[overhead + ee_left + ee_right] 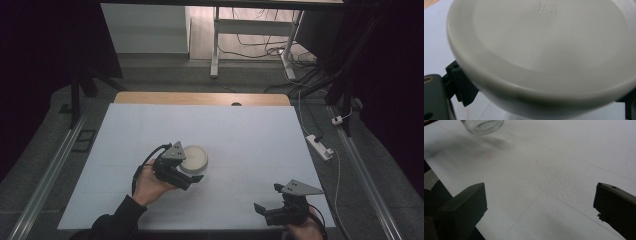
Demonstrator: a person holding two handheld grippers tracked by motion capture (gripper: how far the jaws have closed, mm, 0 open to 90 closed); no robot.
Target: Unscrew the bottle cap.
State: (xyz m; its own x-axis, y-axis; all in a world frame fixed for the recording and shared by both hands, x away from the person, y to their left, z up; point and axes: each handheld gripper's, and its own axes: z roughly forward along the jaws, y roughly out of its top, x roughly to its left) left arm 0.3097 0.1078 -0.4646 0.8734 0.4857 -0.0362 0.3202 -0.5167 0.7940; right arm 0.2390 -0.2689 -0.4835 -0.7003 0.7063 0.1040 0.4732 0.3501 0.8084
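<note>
The left tongs [192,172] clasp a round, off-white lidded jar [194,158] near the middle of the white tabletop [250,135]; its smooth lid [544,47] bears a small embossed stamp [548,8], too faint to read. At the near right edge, the right tongs [270,197] hover spread apart, grasping nothing.

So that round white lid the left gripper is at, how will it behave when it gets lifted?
The round white lid looks like rigid moulded plastic, so it should keep its shape. Its smooth, rounded rim may slip between the left gripper's jaws. It seems to sit on a clear glass jar, which could tip or break if dragged along.
</note>
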